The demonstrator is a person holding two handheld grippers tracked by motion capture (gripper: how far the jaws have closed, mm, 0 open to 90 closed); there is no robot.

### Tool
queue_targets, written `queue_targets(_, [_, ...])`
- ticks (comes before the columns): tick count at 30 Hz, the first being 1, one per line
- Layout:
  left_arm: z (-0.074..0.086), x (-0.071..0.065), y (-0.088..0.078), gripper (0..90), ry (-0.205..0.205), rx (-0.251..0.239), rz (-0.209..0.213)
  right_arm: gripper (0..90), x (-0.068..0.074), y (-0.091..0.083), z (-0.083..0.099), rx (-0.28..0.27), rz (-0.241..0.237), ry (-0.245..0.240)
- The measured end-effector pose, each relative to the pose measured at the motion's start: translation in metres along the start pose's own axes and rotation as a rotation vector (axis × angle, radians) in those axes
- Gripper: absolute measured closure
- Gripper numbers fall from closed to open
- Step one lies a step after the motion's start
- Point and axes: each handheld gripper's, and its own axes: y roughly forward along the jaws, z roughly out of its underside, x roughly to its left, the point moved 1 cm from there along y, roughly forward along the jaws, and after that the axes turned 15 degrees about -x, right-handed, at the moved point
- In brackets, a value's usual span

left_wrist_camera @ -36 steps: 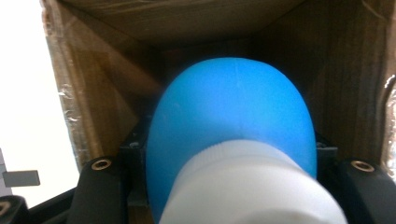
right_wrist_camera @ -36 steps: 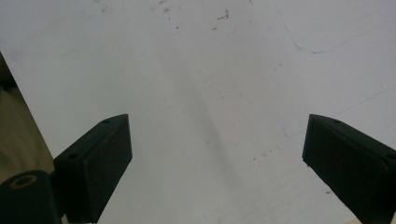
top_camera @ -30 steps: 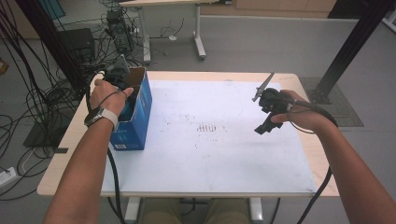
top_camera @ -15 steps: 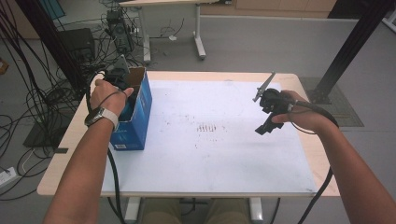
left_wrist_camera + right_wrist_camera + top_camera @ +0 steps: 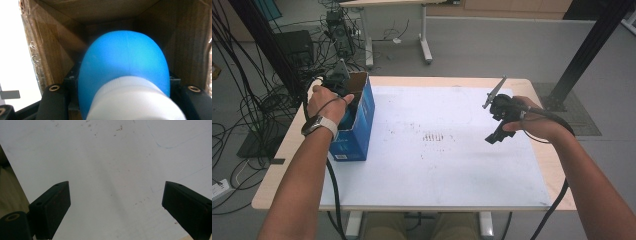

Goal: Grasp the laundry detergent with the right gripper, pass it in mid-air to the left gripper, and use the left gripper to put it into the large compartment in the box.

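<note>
Two grippers are in play, and one of them is doing the work: the left gripper [image 5: 343, 92] reaches down into the open blue cardboard box [image 5: 359, 131] at the left edge of the white table top [image 5: 452, 165]. In the left gripper view its jaws are pinching a rounded object with a smooth blue domed end and a white ribbed band nearer the camera [image 5: 125, 72], which sits squarely between them, inside the box's brown cardboard walls [image 5: 192, 37]. The object's long axis runs along the jaws, blue end pointing deeper into the box and white end back toward the gripper body, so the way out looks to be straight back up through the box's open top, along that same axis. What exactly the object is cannot be told from so close. The right gripper [image 5: 498, 122] hangs over the right part of the table, well apart from the box, with its jaws spread wide over bare white surface [image 5: 115, 170] and nothing between them. The left hand [image 5: 328, 102] is plainly the nearer one; the right would have to cross the whole table to help.
</note>
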Motion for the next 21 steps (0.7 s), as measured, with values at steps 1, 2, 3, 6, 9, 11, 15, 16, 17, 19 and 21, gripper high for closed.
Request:
queue_targets(1, [0.0001,0.0001,0.0001,37.8,-0.001,0.001,0.001,8.2,0.0001,0.0001,0.0002,-0.001,0.000,0.001])
queue_targets(2, [0.0002,0.0001,0.0000,37.8,0.000,-0.001,0.001,8.2,0.0000,0.0002,0.0004,0.003,0.001,0.001])
queue_targets(3, [0.0002,0.0002,0.0000,37.9,-0.001,-0.001,0.001,8.2,0.0001,0.0003,0.0006,0.004,0.002,0.002])
queue_targets(6, [0.0004,0.0003,-0.0001,37.8,-0.001,0.001,0.001,8.2,0.0005,0.0005,-0.0001,0.001,0.001,0.000])
queue_targets(9, [0.0005,0.0007,0.0000,37.8,-0.002,0.000,0.002,8.2,0.0004,0.0007,-0.0009,-0.001,0.000,-0.001])
queue_targets(11, [0.0004,0.0007,0.0000,37.8,-0.003,0.002,0.003,8.2,0.0005,0.0008,-0.0014,-0.001,0.001,-0.001])
queue_targets(15, [0.0001,0.0005,0.0002,37.8,-0.002,0.002,0.003,8.2,0.0002,0.0014,-0.0014,-0.001,0.000,-0.002])
queue_targets(16, [0.0000,0.0004,0.0002,37.8,-0.002,0.003,0.003,8.2,0.0001,0.0015,-0.0013,-0.001,0.000,-0.001])
queue_targets(17, [0.0000,0.0002,0.0004,37.8,-0.002,0.002,0.002,8.2,0.0000,0.0016,-0.0010,-0.002,-0.001,-0.001])
queue_targets(19, [-0.0001,-0.0001,0.0006,37.9,-0.001,0.004,0.002,8.2,-0.0002,0.0016,-0.0004,0.002,-0.001,-0.001])
queue_targets(21, [-0.0002,-0.0007,0.0006,37.8,0.000,0.005,0.001,8.2,-0.0004,0.0015,0.0004,-0.001,0.000,0.001])
